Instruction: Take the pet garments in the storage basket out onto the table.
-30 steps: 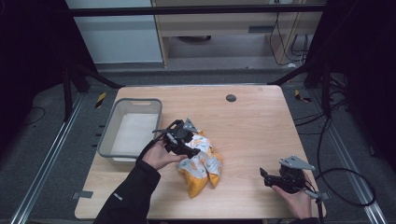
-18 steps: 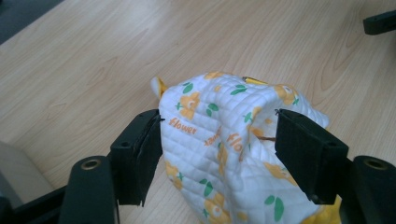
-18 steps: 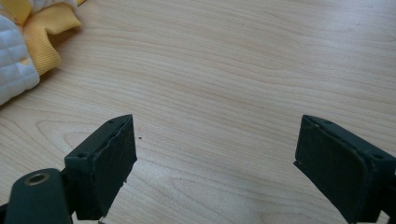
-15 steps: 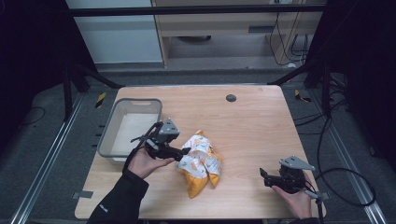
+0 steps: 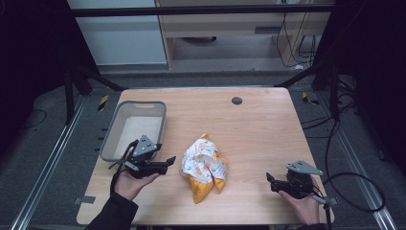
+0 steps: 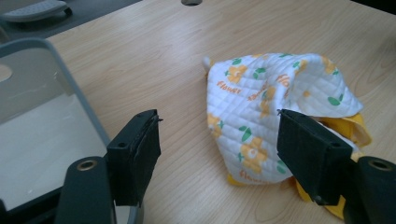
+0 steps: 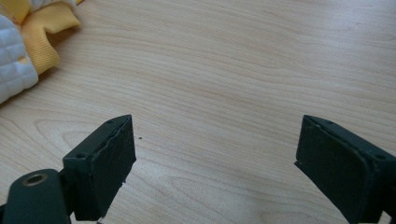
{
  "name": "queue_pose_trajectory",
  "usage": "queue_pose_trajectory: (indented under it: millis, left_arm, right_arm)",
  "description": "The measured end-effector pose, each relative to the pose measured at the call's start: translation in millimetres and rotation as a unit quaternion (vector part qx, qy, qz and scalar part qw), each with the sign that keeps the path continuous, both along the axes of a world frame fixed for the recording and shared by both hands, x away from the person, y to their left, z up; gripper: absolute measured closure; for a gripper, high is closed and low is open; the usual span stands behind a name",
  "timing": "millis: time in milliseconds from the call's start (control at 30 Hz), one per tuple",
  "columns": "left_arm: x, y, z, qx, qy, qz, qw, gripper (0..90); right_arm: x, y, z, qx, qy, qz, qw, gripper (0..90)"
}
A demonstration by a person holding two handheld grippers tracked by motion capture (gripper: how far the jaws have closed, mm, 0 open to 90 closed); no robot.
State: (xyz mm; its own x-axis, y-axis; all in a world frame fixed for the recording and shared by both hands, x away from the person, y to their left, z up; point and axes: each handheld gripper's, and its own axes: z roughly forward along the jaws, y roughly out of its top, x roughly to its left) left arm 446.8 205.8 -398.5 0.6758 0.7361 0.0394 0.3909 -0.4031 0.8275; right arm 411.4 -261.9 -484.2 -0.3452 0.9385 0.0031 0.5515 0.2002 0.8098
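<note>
A crumpled white quilted cloth with yellow flowers and orange trim (image 5: 204, 166) lies on the wooden table near its front middle; it also appears ahead of the jaws in the left gripper view (image 6: 275, 107) and at the top left corner of the right gripper view (image 7: 25, 42). My left gripper (image 5: 168, 162) is held just left of the cloth, open, with nothing between its jaws (image 6: 217, 154). My right gripper (image 5: 269, 181) rests low at the front right, open over bare wood (image 7: 215, 163), well apart from the cloth.
A grey plastic bin (image 5: 111, 138) stands at the table's left side, close behind my left hand; its rim shows in the left gripper view (image 6: 79, 98). A dark round hole (image 5: 236, 100) sits near the table's far edge. Cables trail off the right side (image 5: 354, 191).
My left gripper let go of the cloth and drew back leftward toward the bin; the cloth now lies free. The right gripper has stayed put.
</note>
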Motion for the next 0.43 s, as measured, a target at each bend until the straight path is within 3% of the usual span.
queue_pose_trajectory:
  millis: [200,433]
  left_arm:
    - [-11.8,20.3,-21.0,-0.027,0.006,0.021,0.9994,30.4]
    - [-25.7,41.6,-31.0,-0.044,0.014,0.036,0.9983,30.6]
  right_arm:
    - [0.0,0.0,-1.0,0.0,0.001,0.0,1.0,11.4]
    - [-1.7,-0.8,-1.5,0.001,-0.001,-0.002,1.0,10.7]
